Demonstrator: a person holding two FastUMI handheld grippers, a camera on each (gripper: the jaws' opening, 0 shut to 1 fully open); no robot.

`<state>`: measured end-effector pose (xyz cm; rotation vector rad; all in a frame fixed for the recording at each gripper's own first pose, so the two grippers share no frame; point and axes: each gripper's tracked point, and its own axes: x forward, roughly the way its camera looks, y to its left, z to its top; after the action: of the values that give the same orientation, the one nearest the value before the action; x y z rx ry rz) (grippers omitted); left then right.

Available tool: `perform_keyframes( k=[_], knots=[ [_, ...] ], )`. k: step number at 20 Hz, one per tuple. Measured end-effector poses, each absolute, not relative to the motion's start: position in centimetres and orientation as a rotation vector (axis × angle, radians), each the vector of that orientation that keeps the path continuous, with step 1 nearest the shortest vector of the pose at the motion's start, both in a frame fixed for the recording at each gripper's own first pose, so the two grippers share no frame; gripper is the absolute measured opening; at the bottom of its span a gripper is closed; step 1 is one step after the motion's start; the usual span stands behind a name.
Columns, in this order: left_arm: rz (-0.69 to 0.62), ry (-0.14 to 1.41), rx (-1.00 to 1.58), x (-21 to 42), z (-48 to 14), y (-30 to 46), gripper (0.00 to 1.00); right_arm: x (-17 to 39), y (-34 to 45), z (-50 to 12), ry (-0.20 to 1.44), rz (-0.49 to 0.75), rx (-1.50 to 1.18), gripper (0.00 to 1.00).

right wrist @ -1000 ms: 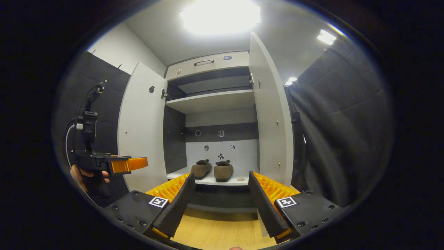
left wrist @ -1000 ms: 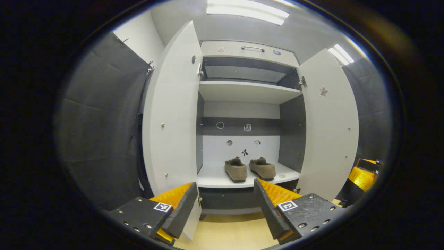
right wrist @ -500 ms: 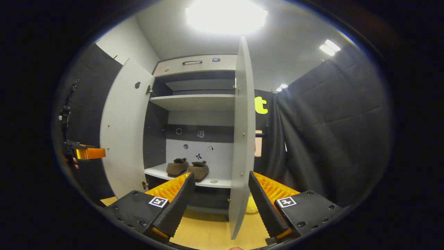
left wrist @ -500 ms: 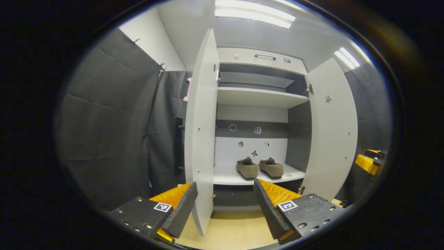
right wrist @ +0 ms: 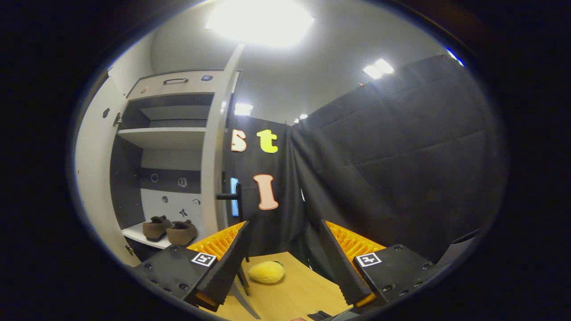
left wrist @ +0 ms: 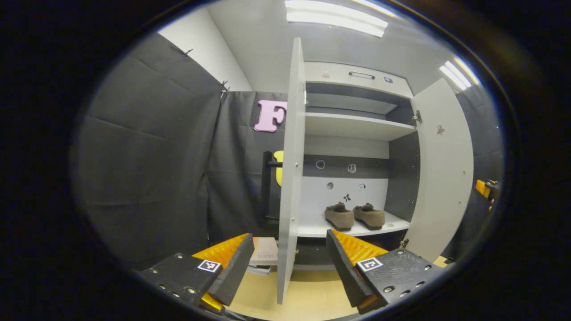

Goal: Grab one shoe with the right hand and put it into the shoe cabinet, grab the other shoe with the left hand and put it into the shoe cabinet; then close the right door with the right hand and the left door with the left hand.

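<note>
Two brown shoes (left wrist: 340, 217) (left wrist: 369, 215) stand side by side on the bottom shelf of the white shoe cabinet (left wrist: 357, 127). Both doors stand open. In the left gripper view the left door (left wrist: 289, 178) is seen edge-on, and its lower edge lies between the fingers of my open left gripper (left wrist: 287, 267). The right door (left wrist: 441, 178) hangs open farther right. In the right gripper view the shoes (right wrist: 156, 227) (right wrist: 180, 232) sit low at the left. The right door (right wrist: 214, 169), with its dark handle (right wrist: 232, 196), stands just left of my open right gripper (right wrist: 283, 263).
A flat box or book (left wrist: 264, 257) lies on the wooden floor behind the left door. A yellow soft object (right wrist: 266, 272) lies on the floor beyond the right door. Black cloth walls close in on both sides. The other gripper (left wrist: 484, 187) peeks in at the far right.
Both grippers have swung outward. The left door now shows edge-on between the left fingers. The right view has passed to the outer, handle side of the right door.
</note>
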<state>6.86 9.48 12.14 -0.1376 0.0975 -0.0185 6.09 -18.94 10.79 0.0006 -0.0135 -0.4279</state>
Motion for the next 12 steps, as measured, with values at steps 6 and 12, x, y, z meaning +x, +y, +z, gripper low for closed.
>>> perform_keyframes(
  k=[6,12],
  knots=[
    [0.044,0.104,-0.137,6.5,11.6,12.5,1.00,9.5,-20.0,9.0,0.038,-0.458,0.006,0.98],
    [0.087,0.112,-0.135,6.4,11.3,15.3,1.00,9.9,-17.7,8.9,0.052,-0.409,-0.074,0.94]
  ],
)
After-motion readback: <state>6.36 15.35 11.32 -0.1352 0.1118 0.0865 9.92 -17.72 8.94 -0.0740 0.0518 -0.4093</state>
